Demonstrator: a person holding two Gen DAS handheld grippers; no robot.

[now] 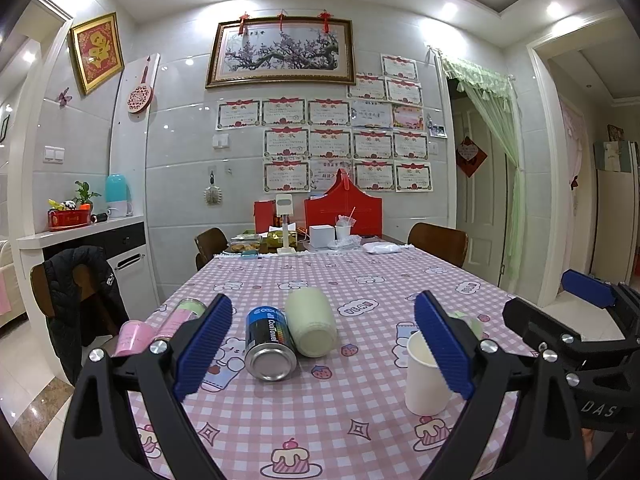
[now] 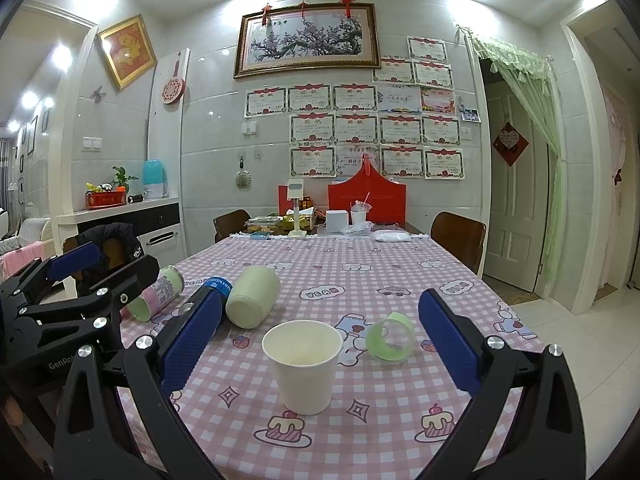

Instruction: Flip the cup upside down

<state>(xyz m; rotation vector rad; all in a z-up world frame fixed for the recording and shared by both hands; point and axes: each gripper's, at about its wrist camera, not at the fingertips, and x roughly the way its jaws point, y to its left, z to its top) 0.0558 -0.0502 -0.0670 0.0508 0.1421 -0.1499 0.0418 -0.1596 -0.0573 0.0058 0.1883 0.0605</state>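
Cup (image 2: 303,364) interior: right wrist view only.

- My home's dining room: table (image 2: 400,264) under a pink checked cloth, wooden chairs (image 2: 458,236).
- Framed blossom painting (image 1: 281,53), award certificates (image 1: 328,144), curtained doorway (image 2: 520,160).

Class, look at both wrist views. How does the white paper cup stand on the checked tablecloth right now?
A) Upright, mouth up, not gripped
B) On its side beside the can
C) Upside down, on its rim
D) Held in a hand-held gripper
A: the white paper cup stands upright with its open mouth up, between the open fingers of the right hand-held gripper, untouched.
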